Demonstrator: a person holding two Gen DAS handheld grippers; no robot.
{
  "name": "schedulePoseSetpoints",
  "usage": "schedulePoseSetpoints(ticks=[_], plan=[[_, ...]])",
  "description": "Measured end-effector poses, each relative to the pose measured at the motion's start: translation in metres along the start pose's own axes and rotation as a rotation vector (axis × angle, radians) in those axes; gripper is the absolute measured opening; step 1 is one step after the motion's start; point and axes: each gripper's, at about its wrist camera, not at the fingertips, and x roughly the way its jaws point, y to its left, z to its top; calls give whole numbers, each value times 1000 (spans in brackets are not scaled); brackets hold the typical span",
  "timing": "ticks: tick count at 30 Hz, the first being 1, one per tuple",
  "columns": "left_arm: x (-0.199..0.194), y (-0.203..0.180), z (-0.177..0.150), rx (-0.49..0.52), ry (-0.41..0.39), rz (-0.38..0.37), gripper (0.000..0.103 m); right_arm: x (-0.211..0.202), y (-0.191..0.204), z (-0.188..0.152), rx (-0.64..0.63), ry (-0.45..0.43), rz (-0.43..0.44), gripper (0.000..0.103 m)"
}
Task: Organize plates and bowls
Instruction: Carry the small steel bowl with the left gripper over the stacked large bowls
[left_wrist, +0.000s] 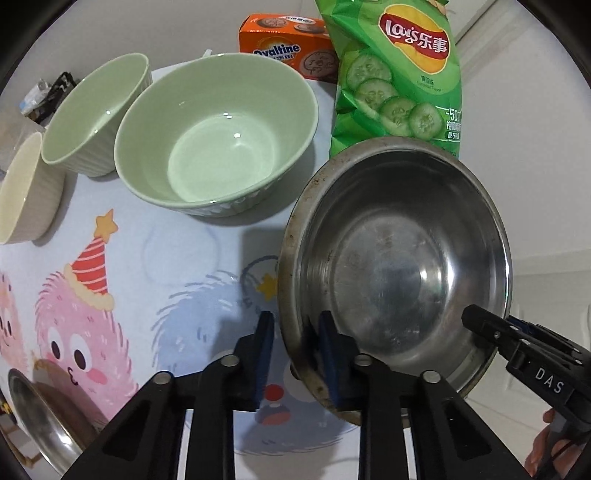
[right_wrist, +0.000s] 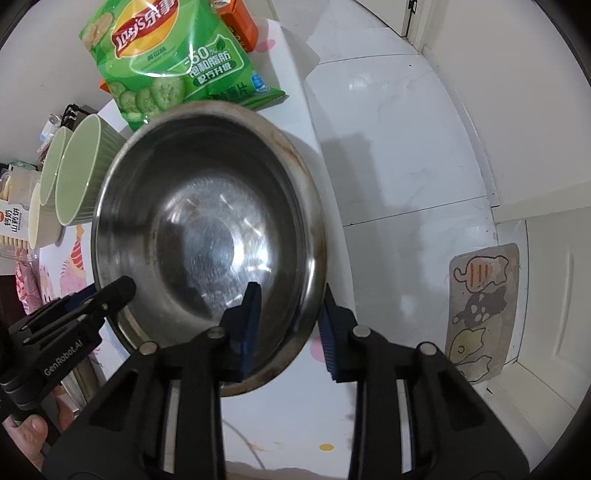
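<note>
A steel bowl (left_wrist: 399, 266) is at the table's right edge; it also shows in the right wrist view (right_wrist: 207, 236). My left gripper (left_wrist: 295, 332) straddles its near-left rim, one pad outside, one inside, with a gap to the rim. My right gripper (right_wrist: 290, 306) straddles the bowl's right rim the same way, jaws apart. A large green bowl (left_wrist: 218, 133), a smaller green bowl (left_wrist: 96, 110) and a cream bowl (left_wrist: 22, 192) stand in a row to the left.
A green Lay's chip bag (left_wrist: 402, 74) and an orange Ovaltine box (left_wrist: 284, 44) stand behind the bowls. Another steel dish (left_wrist: 40, 421) lies at the near left. The table edge runs right of the steel bowl, with white floor (right_wrist: 406, 147) and a floor mat (right_wrist: 480, 314) below.
</note>
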Motion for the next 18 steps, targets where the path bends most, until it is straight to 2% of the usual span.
schedulePoseSetpoints(ticks=[3,10,18], plan=[[1,-2,-2,-6,2,-6,18,-1,-3,-1,4,-5,6,16],[-1,-4,-5,1,2,-13,18,-8,5,-10,10,-29,18,16],[-13,3,-23,29,-28,-14,18,-21,18,-30,2,-67,25,16]])
